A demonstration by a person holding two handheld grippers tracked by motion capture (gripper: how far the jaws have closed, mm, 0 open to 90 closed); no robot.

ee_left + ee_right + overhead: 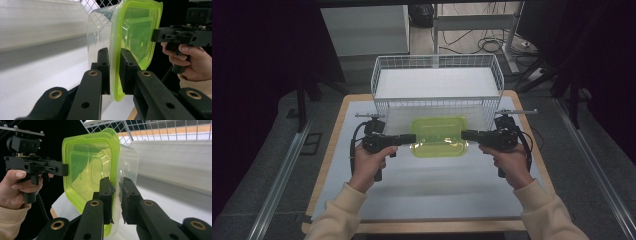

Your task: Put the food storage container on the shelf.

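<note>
A clear plastic container with a lime-green lid (pixel 439 136) hangs level just above the table, in front of the wire basket. My left gripper (pixel 413 138) clamps its left rim and my right gripper (pixel 464 135) clamps its right rim. In the left gripper view the jaws (pixel 114 53) pinch the green lid edge (pixel 136 32), with the other gripper (pixel 156 35) on the far rim. The right gripper view has its jaws (pixel 117 183) shut on the lid edge and clear wall (pixel 87 165), and the left gripper (pixel 65 169) opposite.
A white wire basket (pixel 437 61) stands at the table's far edge, right behind the container. The table (pixel 427 190) has a white mat and wooden border. Cables and desk legs lie on the floor beyond, and metal rails run along both sides.
</note>
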